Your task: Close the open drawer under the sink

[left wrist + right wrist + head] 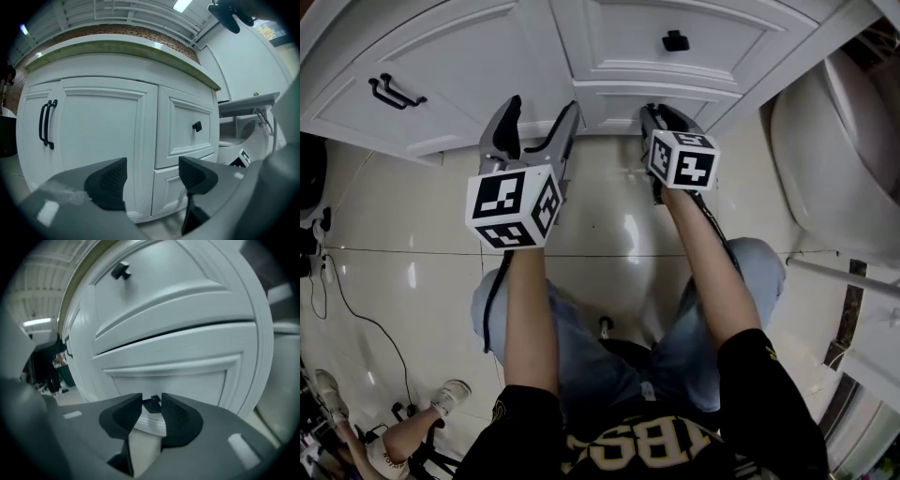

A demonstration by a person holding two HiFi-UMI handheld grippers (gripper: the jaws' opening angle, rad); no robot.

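Low on the cabinet front: the lower drawer (614, 105) (187, 380) is the bottom panel on the right side of the white cabinet (487, 56) (98, 140). A dark seam shows along its top edge. How far it stands out from the cabinet I cannot tell.
Knob: a small black knob (151, 405) sits on the lower drawer's front, between the right fingers.
Right gripper: the right gripper (661, 117) (151, 399) is up against the cabinet at the lower drawer. Its fingers (176, 416) are narrow and closed on the knob.
Left gripper: the left gripper (541, 108) (152, 173) hangs just short of the cabinet, to the left of the right gripper. Its fingers (110, 180) stand wide apart with nothing between them, and they point at the post between the door and the drawers.
Upper drawer: the upper drawer (731, 42) (183, 126) is directly above the lower one on the cabinet. It carries its own black knob (675, 40) (197, 126) (121, 270).
Door: the door (93, 136) fills the cabinet's left side, and a black bar handle (394, 92) (47, 123) is near its left edge.
Floor: the glossy pale tiled floor (609, 234) runs up to the cabinet's foot, under both grippers.
Person: both bare forearms reach toward the cabinet over knees in blue jeans (750, 272).
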